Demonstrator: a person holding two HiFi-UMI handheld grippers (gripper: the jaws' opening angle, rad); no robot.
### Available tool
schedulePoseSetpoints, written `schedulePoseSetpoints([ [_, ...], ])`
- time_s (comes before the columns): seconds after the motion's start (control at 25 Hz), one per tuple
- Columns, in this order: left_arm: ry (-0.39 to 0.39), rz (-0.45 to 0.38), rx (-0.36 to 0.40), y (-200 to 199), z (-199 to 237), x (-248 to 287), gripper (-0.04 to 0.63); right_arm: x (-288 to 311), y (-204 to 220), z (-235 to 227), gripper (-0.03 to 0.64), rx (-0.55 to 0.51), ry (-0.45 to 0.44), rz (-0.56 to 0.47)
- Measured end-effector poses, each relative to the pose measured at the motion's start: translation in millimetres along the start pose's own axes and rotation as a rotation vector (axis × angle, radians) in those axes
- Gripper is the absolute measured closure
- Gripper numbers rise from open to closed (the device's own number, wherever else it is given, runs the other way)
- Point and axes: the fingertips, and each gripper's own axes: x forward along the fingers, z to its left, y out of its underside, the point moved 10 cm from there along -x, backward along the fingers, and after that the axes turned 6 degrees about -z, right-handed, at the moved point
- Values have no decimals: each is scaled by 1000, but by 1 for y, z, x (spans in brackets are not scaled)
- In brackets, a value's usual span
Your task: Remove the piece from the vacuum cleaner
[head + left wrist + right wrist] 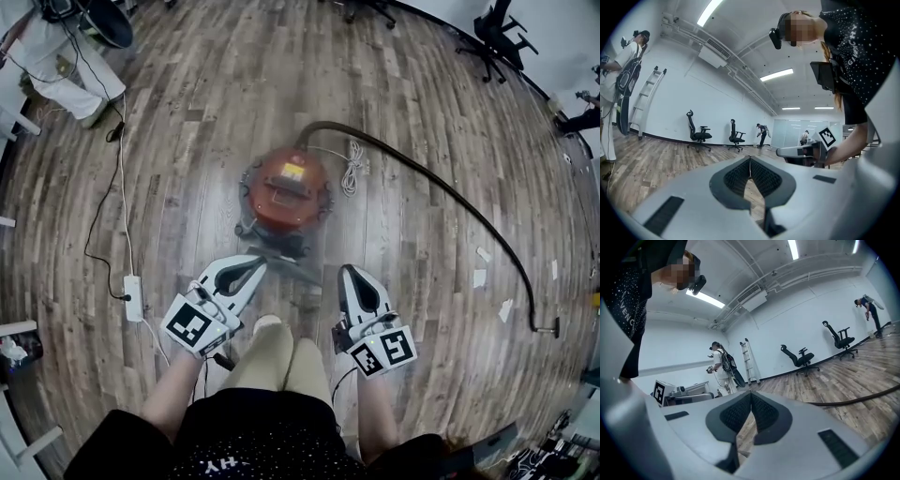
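Observation:
A round red vacuum cleaner (284, 192) stands on the wood floor just ahead of me, and its long dark hose (450, 202) curves off to the right and ends in a nozzle (547, 328). My left gripper (251, 266) hangs shut below and left of the cleaner, with nothing between its pads. To the right, my right gripper (348, 275) is shut too and holds nothing. In the left gripper view the left gripper (750, 165) points across the room, not at the cleaner. The right gripper (751, 401) likewise faces the far wall, with the hose (862, 398) lying on the floor beyond it.
A white power strip (133, 298) and a black cable (117, 187) lie on the floor at left. A white cord (352, 169) is coiled beside the cleaner. Office chairs (497, 37) stand at the back right. A person (56, 56) stands at the far left.

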Motion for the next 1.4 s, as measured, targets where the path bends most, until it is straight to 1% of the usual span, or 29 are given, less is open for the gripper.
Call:
schedulePoseSetpoints([
  [0.2, -28, -52, 36, 66, 2, -5, 584, -5, 63, -23, 604, -21, -27, -10],
  [0.44, -62, -73, 53, 150, 6, -22, 583, -21, 148, -47, 604, -32, -55, 1],
  [0.6, -84, -129, 67, 196, 18, -28, 584, -24, 192, -69, 604, -61, -86, -21],
  [0.72, -87, -192, 103, 224, 29, -32, 583, -21, 215, -86, 603, -90, -139, -78],
  [0.88, -115, -264, 160, 256, 42, -42, 583, -16, 247, -104, 603, -61, -262, -172],
  [0.92, -122, -274, 184, 263, 44, -45, 571, -16, 253, -106, 592, -61, -295, -183],
  [0.96, -131, -283, 209, 268, 46, -48, 513, -17, 259, -107, 537, -63, -323, -191],
  [1.0, -141, -289, 230, 272, 49, -51, 441, -18, 264, -107, 468, -67, -342, -197],
  [1.08, -160, -282, 253, 283, 57, -57, 350, -22, 273, -110, 420, -83, -348, -208],
  [1.12, -163, -266, 256, 290, 63, -58, 335, -24, 278, -113, 403, -100, -337, -203],
  [1.24, -149, -190, 247, 311, 76, -59, 334, -27, 296, -121, 397, -158, -299, -146],
  [1.4, -178, -95, 247, 329, 78, -54, 334, -31, 311, -121, 399, -181, -323, -88],
])
